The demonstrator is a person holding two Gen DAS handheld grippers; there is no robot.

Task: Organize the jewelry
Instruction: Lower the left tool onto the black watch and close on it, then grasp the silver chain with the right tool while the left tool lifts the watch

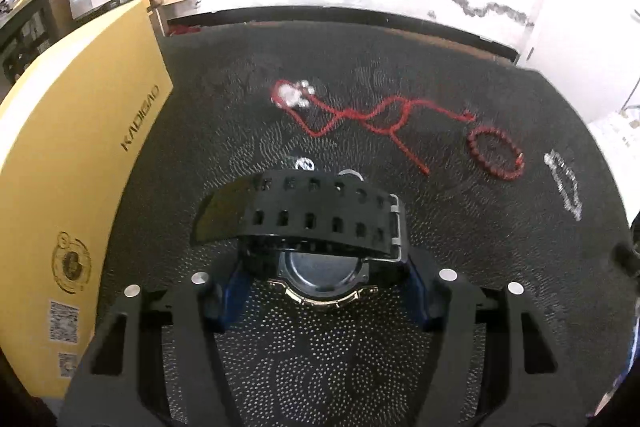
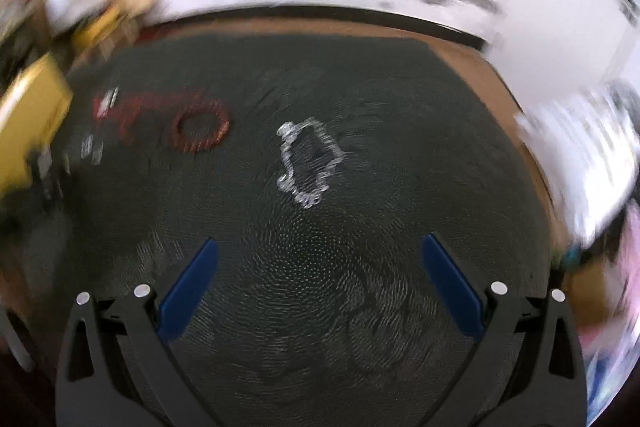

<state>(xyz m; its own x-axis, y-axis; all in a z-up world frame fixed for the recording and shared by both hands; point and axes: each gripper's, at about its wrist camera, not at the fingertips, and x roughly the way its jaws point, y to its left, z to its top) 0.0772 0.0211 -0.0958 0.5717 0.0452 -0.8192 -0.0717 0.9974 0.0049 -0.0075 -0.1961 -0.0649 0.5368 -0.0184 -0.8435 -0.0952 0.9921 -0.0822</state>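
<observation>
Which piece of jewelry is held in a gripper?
The black watch, clamped in the left gripper; the red bead bracelet, red cord necklace and silver chain lie loose.

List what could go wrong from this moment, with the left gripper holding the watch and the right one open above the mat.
1. The left gripper pinches the black watch only at its case, so the looped strap could twist it loose.
2. The right gripper hangs open over the silver chain bracelet, thin and flat against the mat; a grasp may miss.
3. The right view is blurred, suggesting fast motion.
</observation>
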